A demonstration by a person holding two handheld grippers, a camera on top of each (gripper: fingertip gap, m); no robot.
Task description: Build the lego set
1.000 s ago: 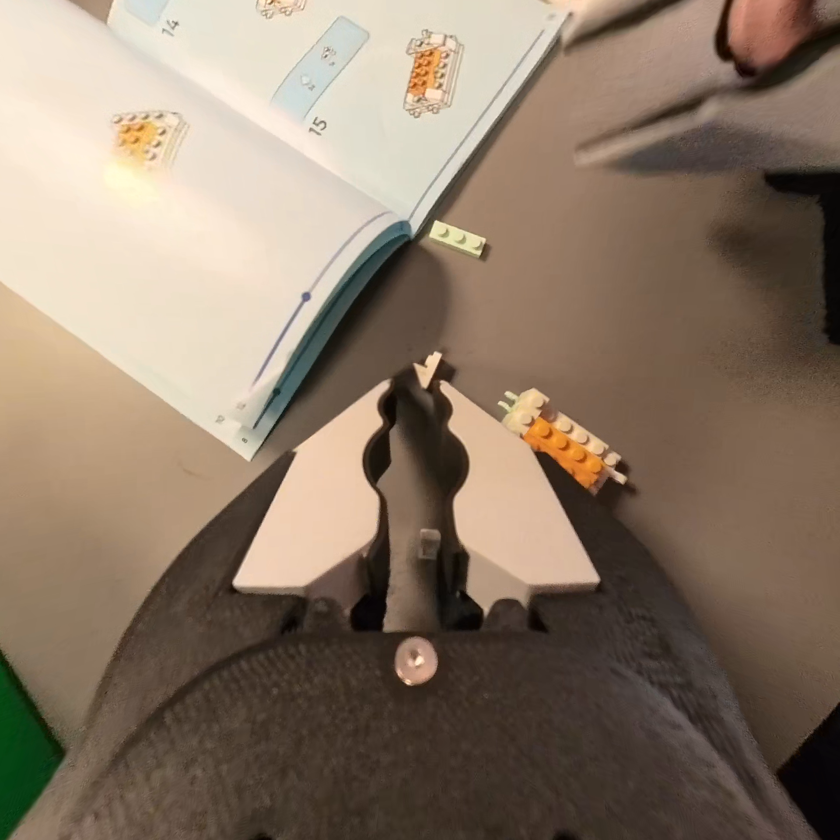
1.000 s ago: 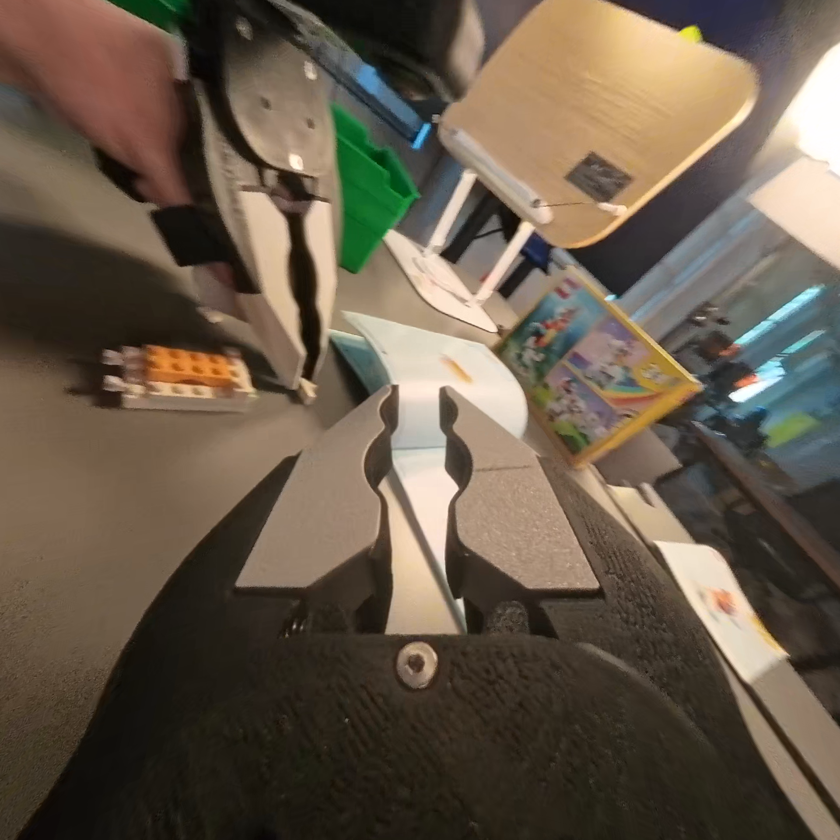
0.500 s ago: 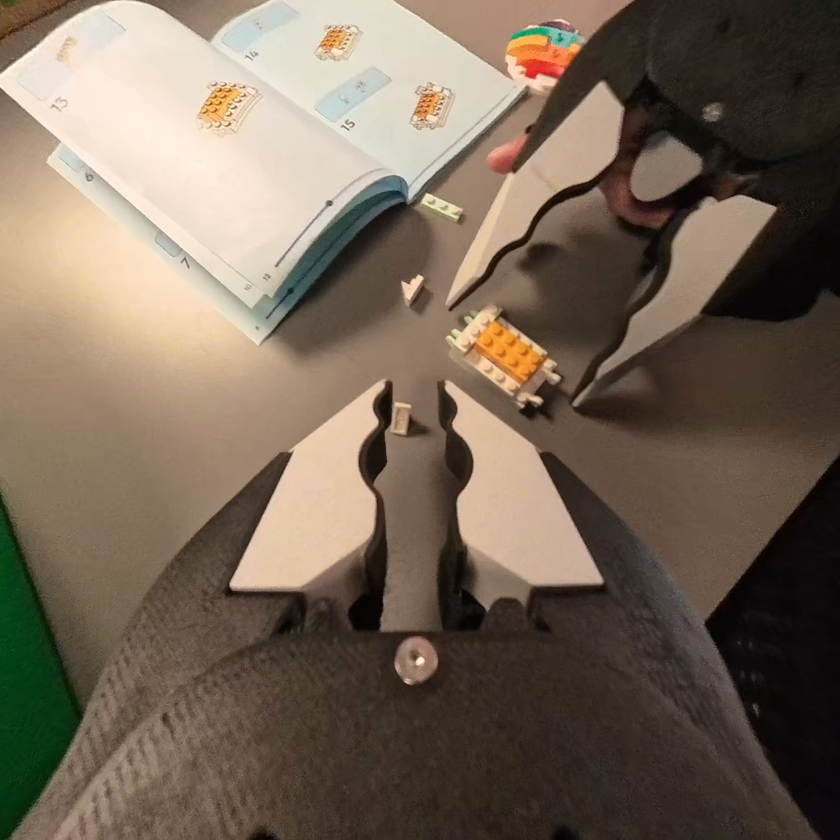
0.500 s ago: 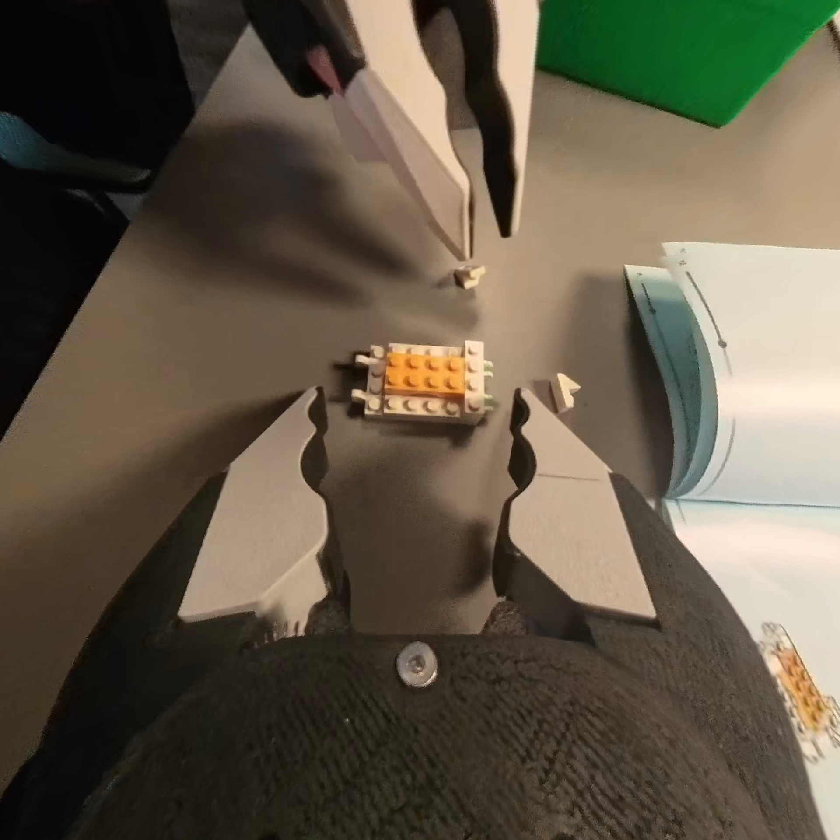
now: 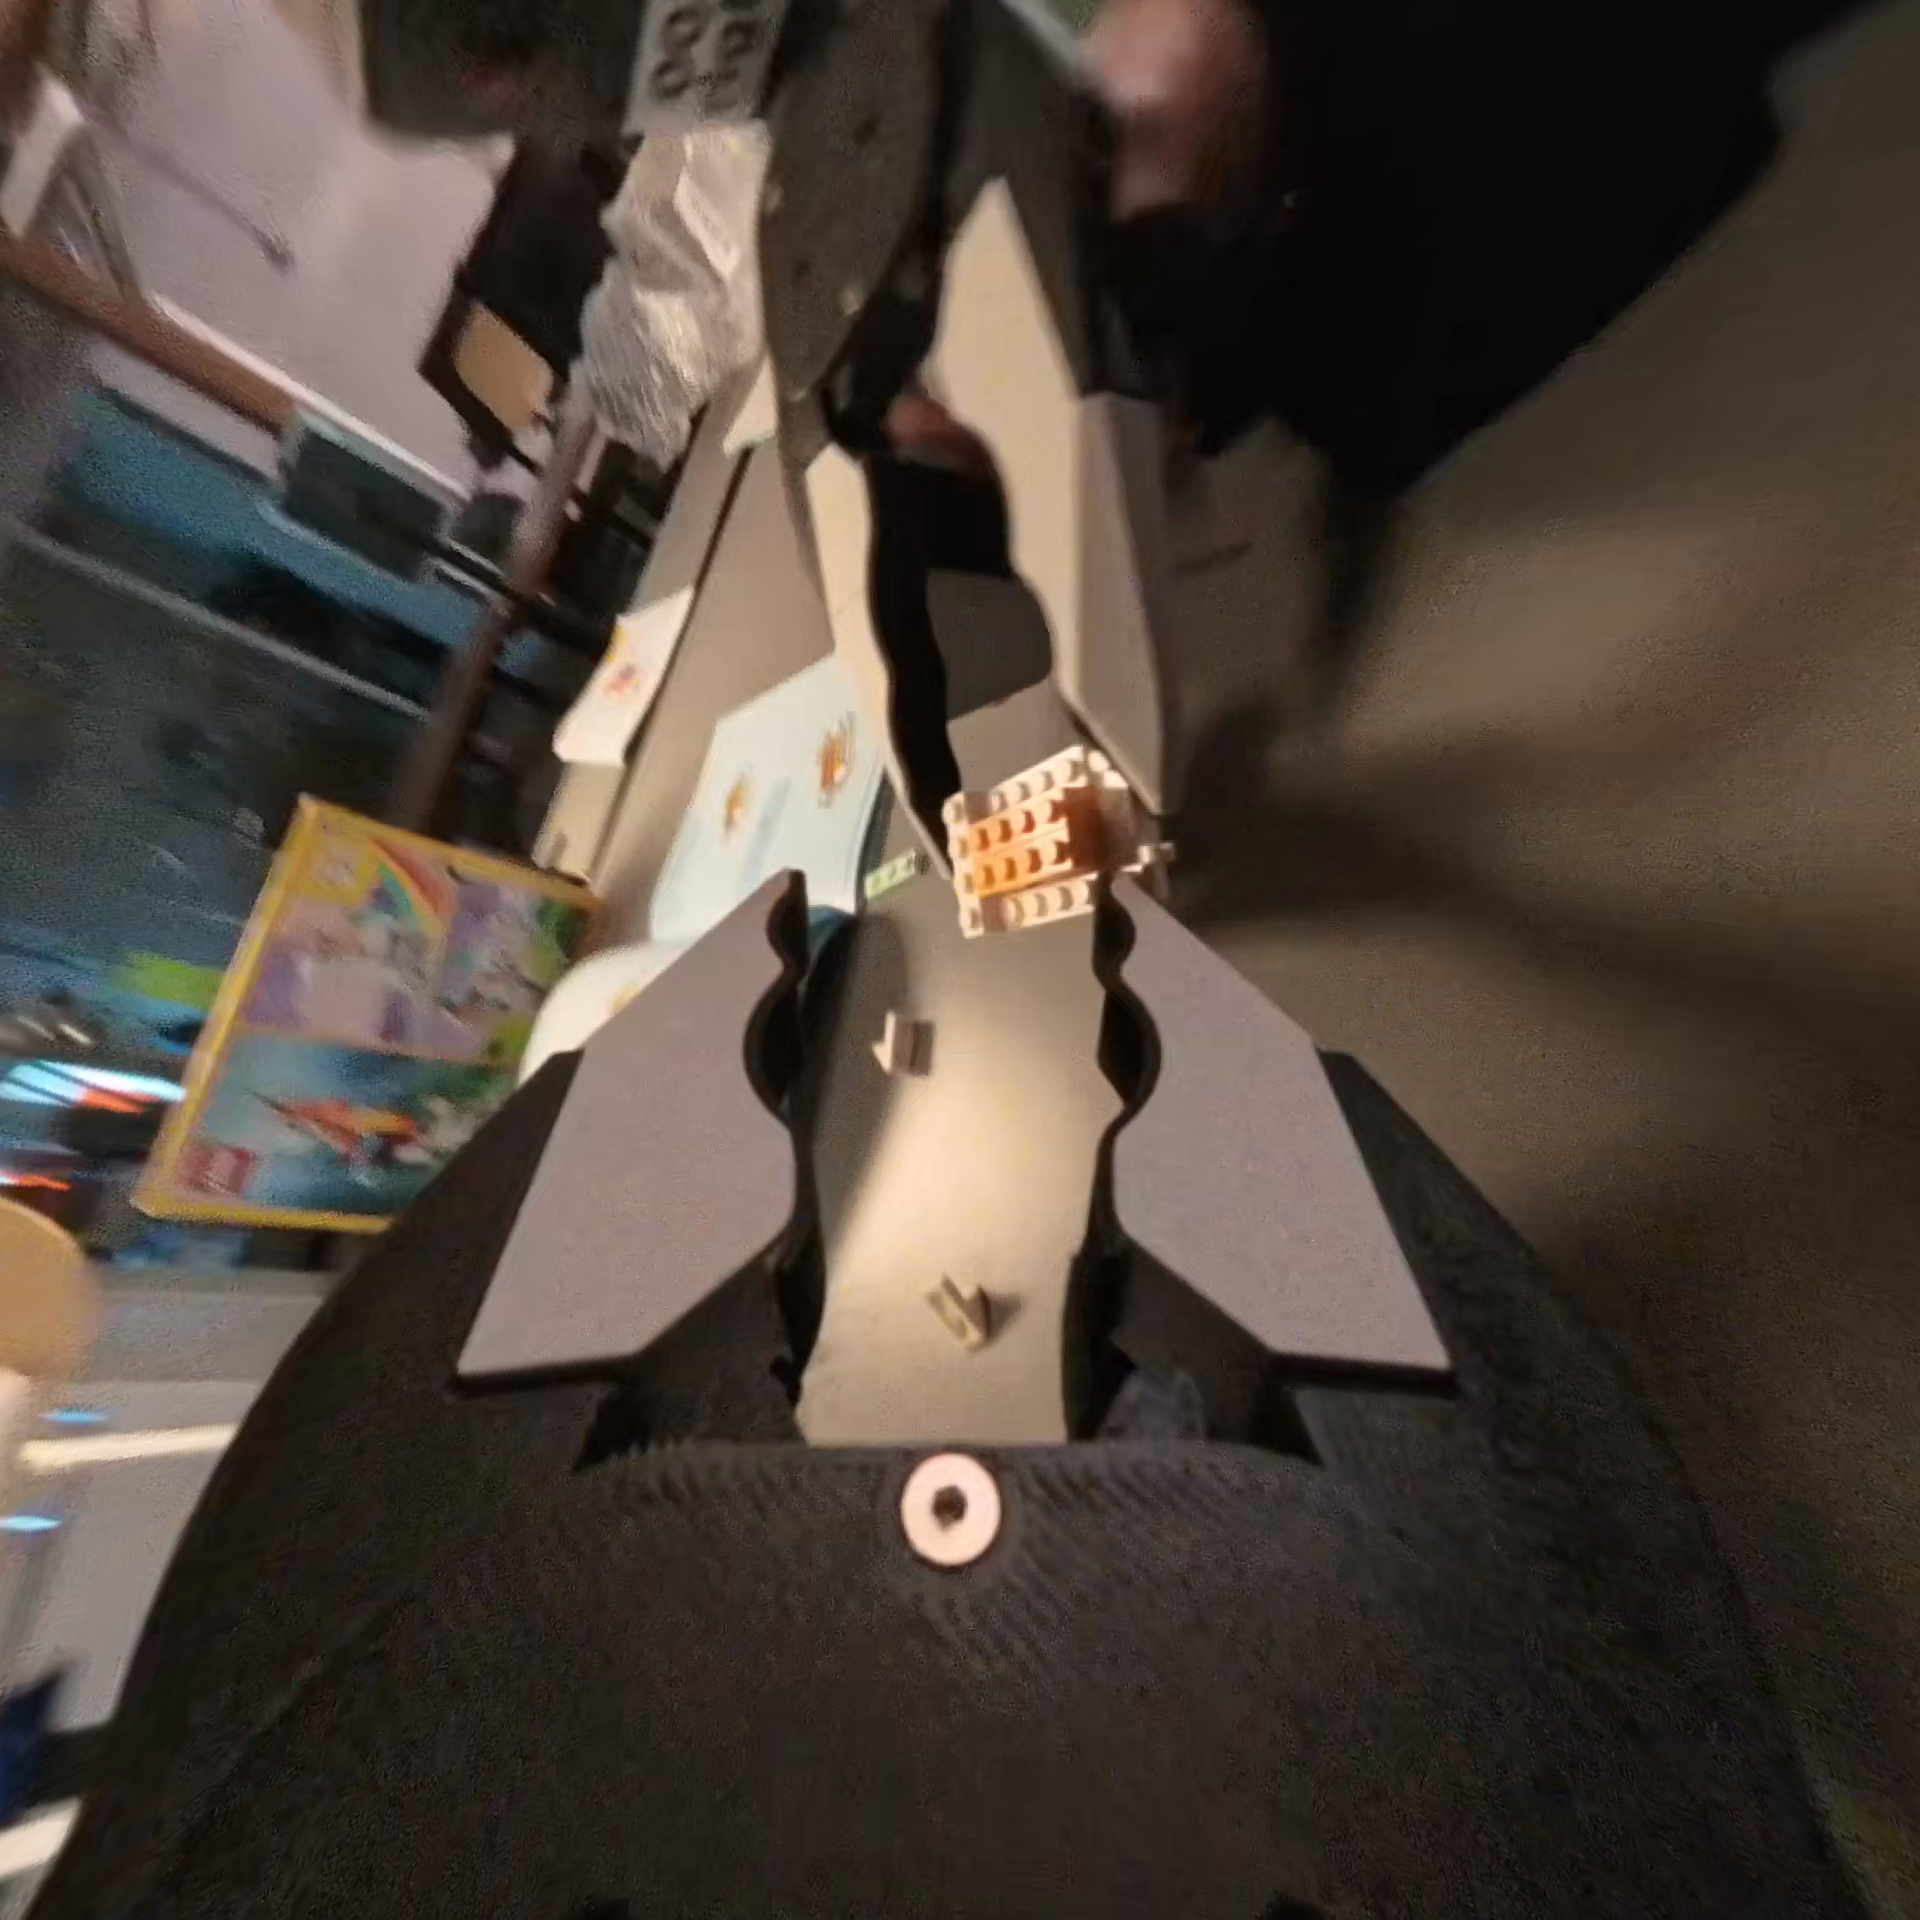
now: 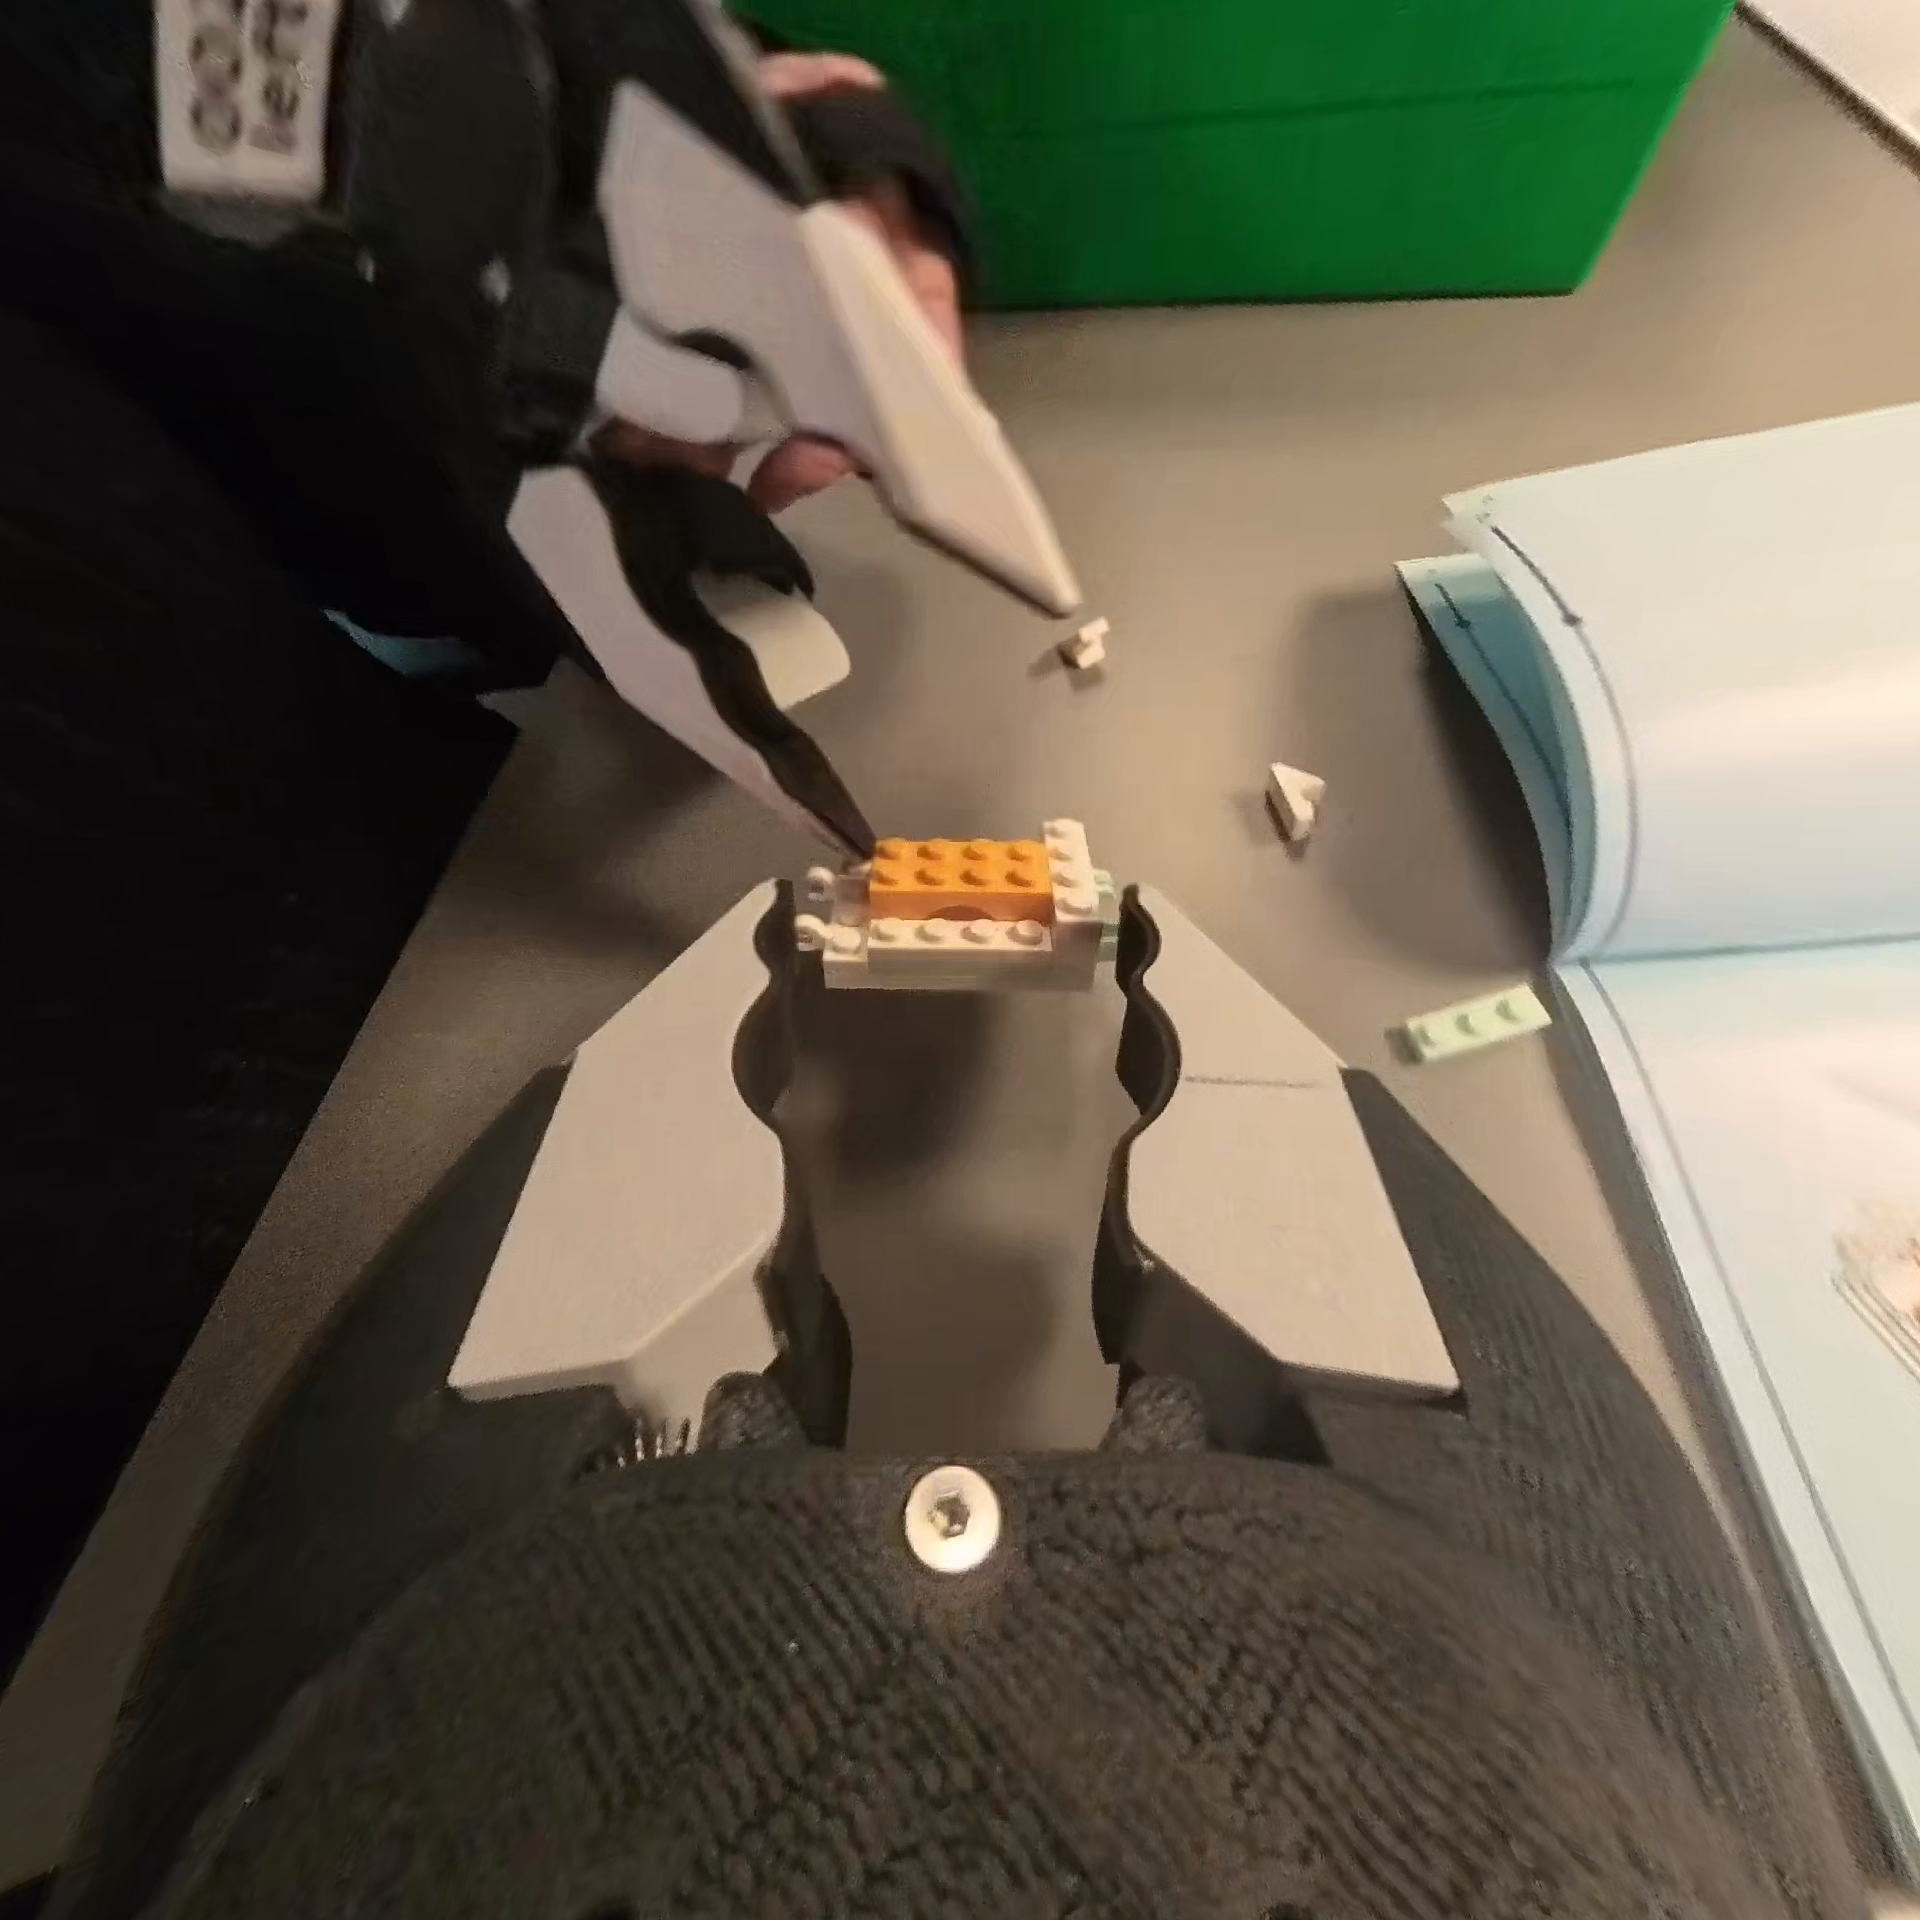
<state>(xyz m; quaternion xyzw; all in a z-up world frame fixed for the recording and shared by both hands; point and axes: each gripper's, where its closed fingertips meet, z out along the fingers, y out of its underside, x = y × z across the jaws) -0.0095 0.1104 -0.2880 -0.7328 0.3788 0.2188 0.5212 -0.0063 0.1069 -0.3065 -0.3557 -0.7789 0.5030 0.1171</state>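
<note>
Right gripper (image 6: 954, 904) grips orange-and-white lego build (image 6: 956, 914) end to end between fingertips, build lifted off grey table (image 6: 1299, 343). Left gripper (image 5: 948, 914) wide open, empty; one fingertip touches build's left end. Two small white pieces (image 6: 1081, 639) (image 6: 1294, 798) and green plate (image 6: 1473, 1023) lie on table beside open booklet (image 6: 1714, 707).

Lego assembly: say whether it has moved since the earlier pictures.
Yes: against the white wedge piece, the lego assembly came nearer the camera, into the right gripper.
</note>
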